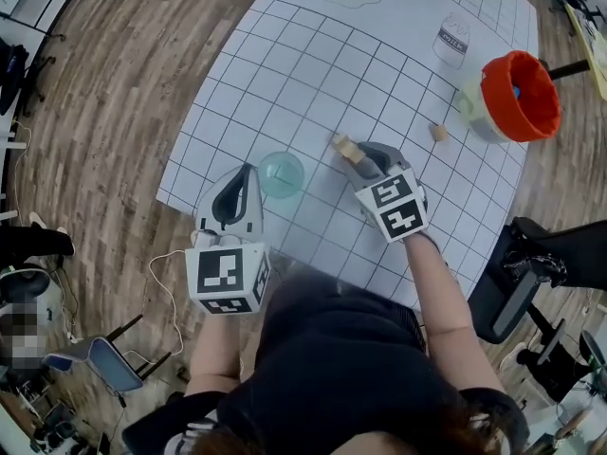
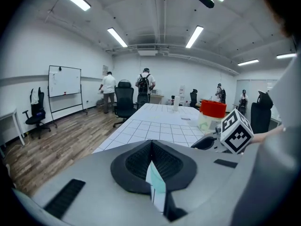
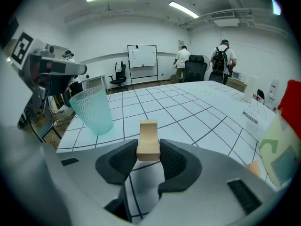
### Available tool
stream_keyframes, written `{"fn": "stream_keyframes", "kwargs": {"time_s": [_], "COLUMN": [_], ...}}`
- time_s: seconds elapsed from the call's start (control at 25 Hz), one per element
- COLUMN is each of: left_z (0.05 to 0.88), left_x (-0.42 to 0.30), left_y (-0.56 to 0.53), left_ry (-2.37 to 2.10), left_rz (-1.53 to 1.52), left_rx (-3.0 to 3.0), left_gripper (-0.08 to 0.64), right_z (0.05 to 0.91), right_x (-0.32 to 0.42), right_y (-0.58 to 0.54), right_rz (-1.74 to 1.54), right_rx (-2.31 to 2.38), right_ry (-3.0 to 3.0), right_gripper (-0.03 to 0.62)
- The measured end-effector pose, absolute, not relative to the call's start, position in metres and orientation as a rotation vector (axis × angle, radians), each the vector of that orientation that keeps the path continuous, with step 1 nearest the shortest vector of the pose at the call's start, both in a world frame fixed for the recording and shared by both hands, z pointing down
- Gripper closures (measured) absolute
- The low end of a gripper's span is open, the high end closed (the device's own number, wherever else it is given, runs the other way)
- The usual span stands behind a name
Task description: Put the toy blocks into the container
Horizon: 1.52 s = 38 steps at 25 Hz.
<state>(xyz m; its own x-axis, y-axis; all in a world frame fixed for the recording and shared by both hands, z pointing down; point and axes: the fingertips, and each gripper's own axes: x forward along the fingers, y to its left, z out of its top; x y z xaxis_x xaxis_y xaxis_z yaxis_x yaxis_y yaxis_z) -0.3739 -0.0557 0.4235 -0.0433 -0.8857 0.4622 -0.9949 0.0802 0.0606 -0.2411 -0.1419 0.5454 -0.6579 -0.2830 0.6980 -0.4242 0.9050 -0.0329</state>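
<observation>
Block [image 3: 148, 140] between right hand-held gripper [image 3: 148, 155] jaws

The person's 2 arms reach forward, each hand holding a claw. The left claw [image 1: 250, 171] is at the near edge of the counter [image 1: 285, 74], tips pointing away from the body, its 2 jaws pressed together with nothing gripped. The right claw [image 1: 357, 155] is farther in over the counter, angled toward its far left corner, jaws pressing both sides of a small wooden block [image 3: 149, 135]. The right forearm [image 1: 438, 287] is bare.
</observation>
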Motion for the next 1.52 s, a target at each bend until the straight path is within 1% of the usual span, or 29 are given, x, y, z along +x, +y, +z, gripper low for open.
{"fn": "stream_keyframes", "kwargs": {"time_s": [0.16, 0.44, 0.64, 0.92, 1.28, 1.52], "left_z": [0.403, 0.368, 0.362, 0.357, 0.360, 0.375], "left_x": [-0.353, -0.293, -0.235, -0.155, -0.068, -0.045], "left_y": [-0.075, -0.104, -0.128, -0.162, -0.201, -0.210], "left_ry": [-1.913, -1.862, -1.778, -1.667, -1.563, -1.530], "left_rz": [0.337, 0.385, 0.363, 0.350, 0.353, 0.406], "left_rx": [1.958, 2.070, 2.146, 2.243, 2.315, 2.312], "left_gripper": [0.538, 0.539, 0.538, 0.540, 0.539, 0.539], "right_z": [0.517, 0.448, 0.407, 0.363, 0.340, 0.345], "right_x": [-0.234, -0.203, -0.160, -0.078, 0.027, 0.059], "right_y": [-0.142, -0.142, -0.154, -0.198, -0.264, -0.308], "right_rz": [0.244, 0.228, 0.154, 0.091, 0.088, 0.119], "right_rx": [0.520, 0.507, 0.541, 0.714, 0.999, 1.126], "right_ry": [-2.389, -2.514, -2.566, -2.579, -2.540, -2.499], "right_gripper": [0.431, 0.431, 0.431, 0.431, 0.431, 0.431]}}
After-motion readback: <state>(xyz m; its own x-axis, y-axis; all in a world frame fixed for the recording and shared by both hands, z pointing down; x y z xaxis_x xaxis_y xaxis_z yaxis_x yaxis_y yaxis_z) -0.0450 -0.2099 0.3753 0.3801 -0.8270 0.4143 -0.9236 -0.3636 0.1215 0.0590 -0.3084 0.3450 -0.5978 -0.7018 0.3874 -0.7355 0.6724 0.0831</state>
